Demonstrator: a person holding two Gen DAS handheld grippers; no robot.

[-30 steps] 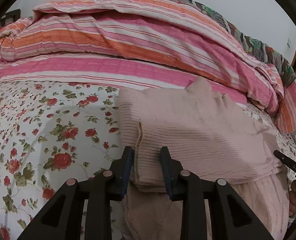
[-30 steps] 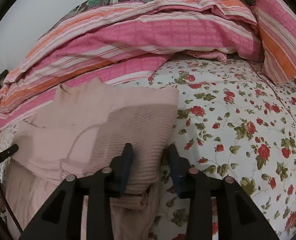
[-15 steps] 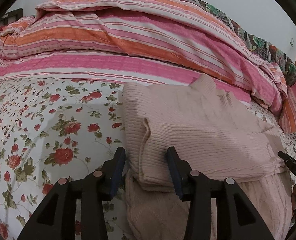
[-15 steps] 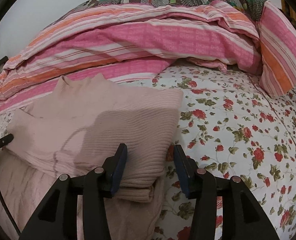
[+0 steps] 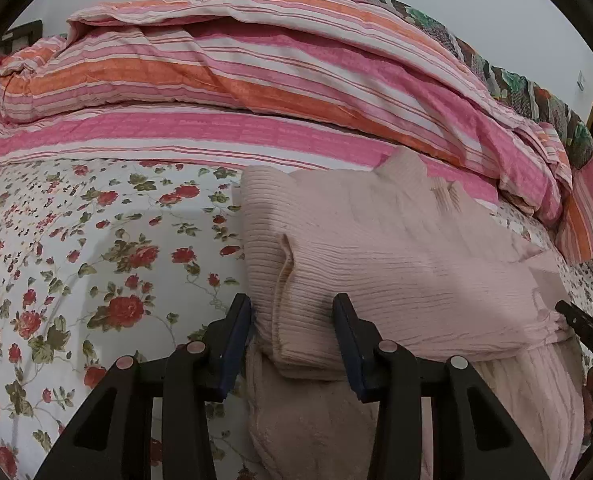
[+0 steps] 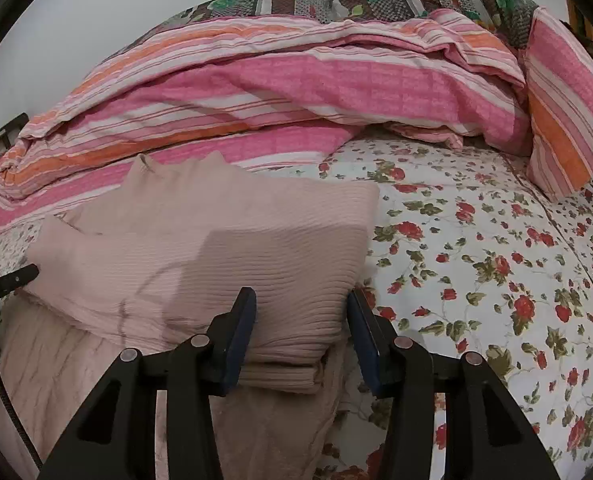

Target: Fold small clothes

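A pale pink ribbed knit garment (image 5: 396, 264) lies folded on the floral bed sheet, on top of a second, fluffier pink garment (image 5: 316, 420). My left gripper (image 5: 292, 324) is open, its jaws standing either side of the folded garment's near left corner. My right gripper (image 6: 302, 320) is open around the garment's (image 6: 232, 248) near right corner, above the fluffy garment (image 6: 76, 380). The other gripper's black tip shows at the right edge of the left wrist view and the left edge of the right wrist view.
A pink, orange and white striped duvet (image 5: 256, 80) is heaped along the back of the bed (image 6: 296, 92). The floral sheet (image 5: 76, 260) spreads left of the garments and right of them (image 6: 496, 280). A striped pillow (image 6: 568, 112) is at far right.
Both grippers have opened wider and released the folded garment's near corners, and have pulled back slightly. The garment has settled flat on the fluffy one.
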